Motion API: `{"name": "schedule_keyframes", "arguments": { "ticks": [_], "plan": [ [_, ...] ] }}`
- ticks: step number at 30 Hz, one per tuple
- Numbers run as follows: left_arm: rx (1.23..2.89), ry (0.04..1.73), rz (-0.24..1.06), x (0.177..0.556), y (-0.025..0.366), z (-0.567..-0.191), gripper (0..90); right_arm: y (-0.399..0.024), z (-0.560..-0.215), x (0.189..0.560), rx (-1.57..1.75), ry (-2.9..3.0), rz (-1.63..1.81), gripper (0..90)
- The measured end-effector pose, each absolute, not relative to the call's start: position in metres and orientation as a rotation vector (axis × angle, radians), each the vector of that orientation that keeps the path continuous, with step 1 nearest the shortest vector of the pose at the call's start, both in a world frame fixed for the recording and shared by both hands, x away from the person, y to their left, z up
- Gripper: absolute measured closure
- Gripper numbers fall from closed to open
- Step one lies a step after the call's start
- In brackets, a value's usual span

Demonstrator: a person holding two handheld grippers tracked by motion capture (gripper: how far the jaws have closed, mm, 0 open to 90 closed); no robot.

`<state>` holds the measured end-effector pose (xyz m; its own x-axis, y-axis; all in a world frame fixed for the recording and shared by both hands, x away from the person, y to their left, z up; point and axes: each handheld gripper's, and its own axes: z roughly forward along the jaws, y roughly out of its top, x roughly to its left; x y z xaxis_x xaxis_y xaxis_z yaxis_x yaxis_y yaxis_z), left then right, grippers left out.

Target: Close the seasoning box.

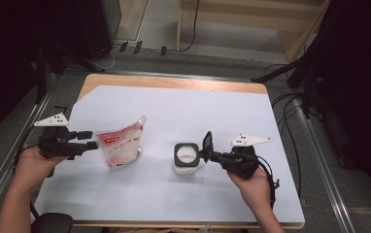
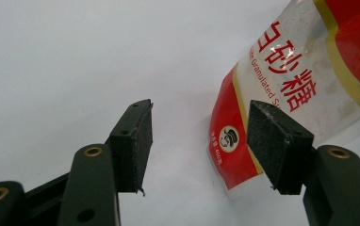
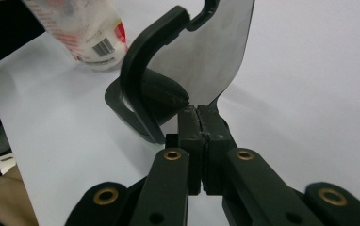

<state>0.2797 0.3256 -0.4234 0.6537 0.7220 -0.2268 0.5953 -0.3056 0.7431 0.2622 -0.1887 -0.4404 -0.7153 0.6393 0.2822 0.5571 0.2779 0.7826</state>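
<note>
Your left gripper (image 1: 92,141) gapes empty just beside the sugar bag (image 1: 120,145); your right gripper (image 1: 207,154) pinches the jar's lid (image 3: 206,56), right of that bag.

A wooden table (image 1: 174,81) covered by a white sheet (image 1: 183,116) is shown on grey floor (image 1: 164,29); a pale wooden frame (image 1: 251,19) and black cables (image 1: 290,104) are seen behind.

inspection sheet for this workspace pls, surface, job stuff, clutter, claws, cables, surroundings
surface: white sheet on a wooden table.
job's things: red-and-white plastic sugar pouch upright; square white jar holding white contents, its dark hinged lid raised.
clutter: nothing seen.
claws: left claw open beside the pouch, not touching; right claw shut on the lid.
cables: black cables on the floor at the right.
surroundings: wooden frame behind the table.
</note>
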Motion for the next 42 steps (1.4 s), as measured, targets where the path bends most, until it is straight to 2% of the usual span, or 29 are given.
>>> {"name": "schedule_keyframes", "arguments": {
  "ticks": [6, 42],
  "plan": [
    [2.026, 1.021, 0.212, 0.280, 0.323, -0.425, 42.0, -0.187, -0.441, 0.263, 1.160, 2.416, 1.445, 89.6],
    [2.033, 1.032, 0.167, 0.282, 0.320, -0.428, 40.8, -0.167, -0.442, 0.255, 1.095, 2.406, 1.457, 90.0]
  ]
}}
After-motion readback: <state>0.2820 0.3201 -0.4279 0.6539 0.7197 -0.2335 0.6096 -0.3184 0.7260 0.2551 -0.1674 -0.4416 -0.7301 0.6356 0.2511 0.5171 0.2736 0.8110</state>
